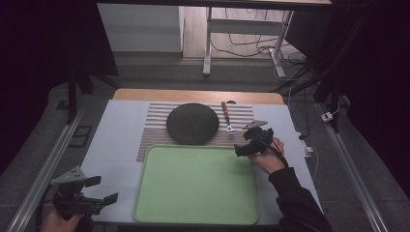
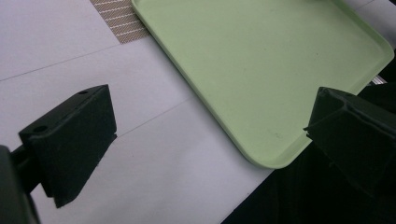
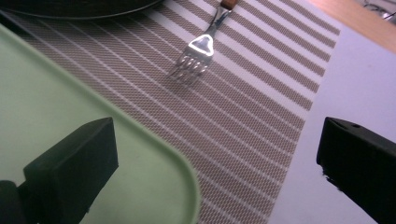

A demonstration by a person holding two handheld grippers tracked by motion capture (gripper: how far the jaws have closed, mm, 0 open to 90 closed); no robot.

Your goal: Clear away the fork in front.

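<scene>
The fork (image 3: 198,52) lies just beyond the right gripper's (image 3: 217,154) parted fingers

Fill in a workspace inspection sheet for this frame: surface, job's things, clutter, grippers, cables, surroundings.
Surface: white table with a striped placemat at the back.
Job's things: fork on the placemat, right of the dark round plate; green tray in front, empty.
Clutter: nothing seen.
Grippers: left gripper open at the table's near left corner; right gripper open, near the fork.
Cables: loose on the floor beyond the table.
Surroundings: dim room, desk legs behind.
</scene>
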